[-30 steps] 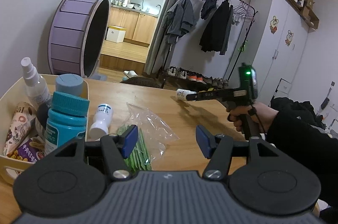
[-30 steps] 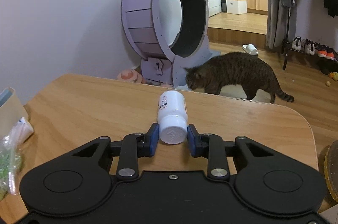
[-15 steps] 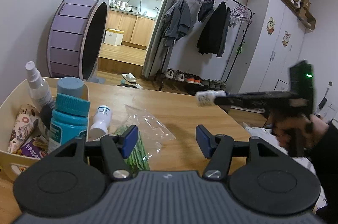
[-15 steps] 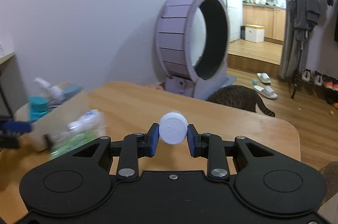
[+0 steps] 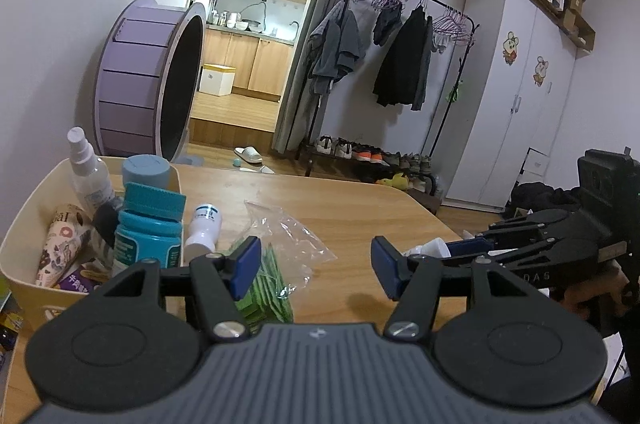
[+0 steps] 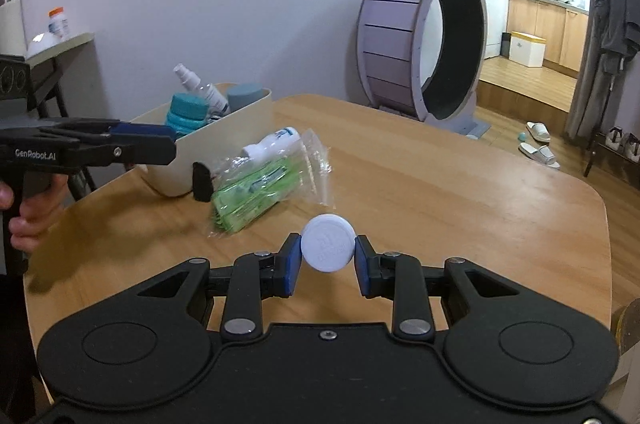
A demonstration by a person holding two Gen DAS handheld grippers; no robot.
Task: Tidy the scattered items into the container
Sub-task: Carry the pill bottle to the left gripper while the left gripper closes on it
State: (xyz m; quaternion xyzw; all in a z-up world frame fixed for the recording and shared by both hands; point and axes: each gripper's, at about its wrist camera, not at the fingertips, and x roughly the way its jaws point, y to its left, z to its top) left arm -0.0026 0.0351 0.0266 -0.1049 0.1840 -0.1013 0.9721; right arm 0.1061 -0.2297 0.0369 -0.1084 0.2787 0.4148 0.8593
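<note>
White pill bottle (image 6: 328, 248), clamped between the blue pads of the right hand-held gripper (image 6: 328, 262), raised above the wooden table (image 6: 460, 192). Round end facing the right wrist camera, long axis running straight away along the fingers. In the left wrist view, only a sliver of that bottle (image 5: 430, 248) visible, at the tip of the right hand-held gripper (image 5: 444, 250).

Left to right in the right wrist view: left hand-held gripper (image 6: 188, 160) beside the cream container (image 6: 224, 132); teal jar (image 6: 187, 112) and spray bottle (image 6: 198, 89) inside; small white bottle (image 6: 272, 143) lying across a clear bag of green packets (image 6: 264, 188).

Left hand-held gripper (image 5: 316, 266) spread wide, grasping nothing, hovering over the bag of green packets (image 5: 268, 280).
</note>
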